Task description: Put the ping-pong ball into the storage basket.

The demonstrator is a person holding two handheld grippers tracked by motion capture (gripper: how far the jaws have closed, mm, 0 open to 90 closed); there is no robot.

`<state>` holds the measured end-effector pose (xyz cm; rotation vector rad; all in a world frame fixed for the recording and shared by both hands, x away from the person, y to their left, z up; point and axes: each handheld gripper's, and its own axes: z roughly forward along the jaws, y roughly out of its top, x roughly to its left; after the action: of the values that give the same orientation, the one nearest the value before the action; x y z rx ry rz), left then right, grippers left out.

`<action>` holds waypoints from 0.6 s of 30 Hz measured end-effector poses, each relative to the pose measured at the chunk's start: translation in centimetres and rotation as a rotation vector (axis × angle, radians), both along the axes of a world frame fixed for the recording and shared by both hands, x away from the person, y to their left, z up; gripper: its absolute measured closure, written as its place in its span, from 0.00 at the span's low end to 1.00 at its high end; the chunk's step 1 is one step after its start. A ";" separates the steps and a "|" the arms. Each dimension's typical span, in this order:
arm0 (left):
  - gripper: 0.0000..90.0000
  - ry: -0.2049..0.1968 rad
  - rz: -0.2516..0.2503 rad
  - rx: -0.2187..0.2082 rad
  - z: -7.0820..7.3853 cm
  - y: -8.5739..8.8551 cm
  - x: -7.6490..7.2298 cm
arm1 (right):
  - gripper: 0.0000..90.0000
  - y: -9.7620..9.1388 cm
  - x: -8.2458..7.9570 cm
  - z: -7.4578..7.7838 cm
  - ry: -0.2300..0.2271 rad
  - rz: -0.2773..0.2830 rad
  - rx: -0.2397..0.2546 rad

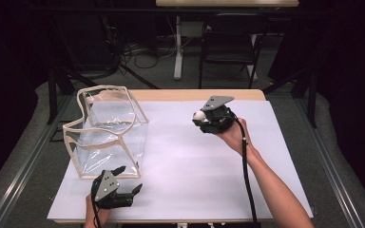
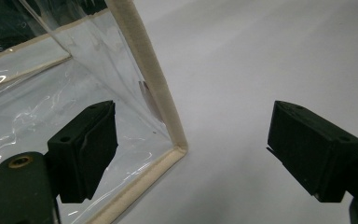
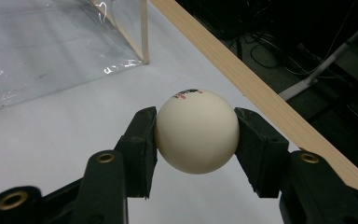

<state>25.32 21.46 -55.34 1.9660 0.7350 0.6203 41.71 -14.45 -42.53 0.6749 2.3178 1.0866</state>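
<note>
White ball point(image 3: 196, 131), one, small red-and-black print on top, unreadable; clamped in right tool point(image 3: 196, 135). Clear bag point(image 1: 109, 130), one, on bench point(image 1: 195, 166). Left tool point(image 2: 191, 144) wide apart, holding nothing.

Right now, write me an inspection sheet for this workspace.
Surface: white sheet over wooden table.
Job's things: cream ball; clear plastic bag with beige trim, standing open at left.
Clutter: nothing seen.
Grippers: right gripper shut on the ball, held above the sheet; left gripper open beside the bag's near corner.
Cables: black cable along right forearm.
Surroundings: dark room, folding chair, floor cables behind.
</note>
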 end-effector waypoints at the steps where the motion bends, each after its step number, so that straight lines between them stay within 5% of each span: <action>1: 0.18 0.000 0.000 0.000 0.0 0.0 0.0 | 0.57 0.0 0.0 0.0 0.000 0.000 0.000; 18: 0.18 0.000 -0.002 0.001 0.0 0.0 0.0 | 0.57 0.5 0.5 0.6 -0.005 0.007 -0.006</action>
<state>25.33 21.47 -55.33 1.9677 0.7329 0.6199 42.25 -13.96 -41.92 0.6617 2.3202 1.0826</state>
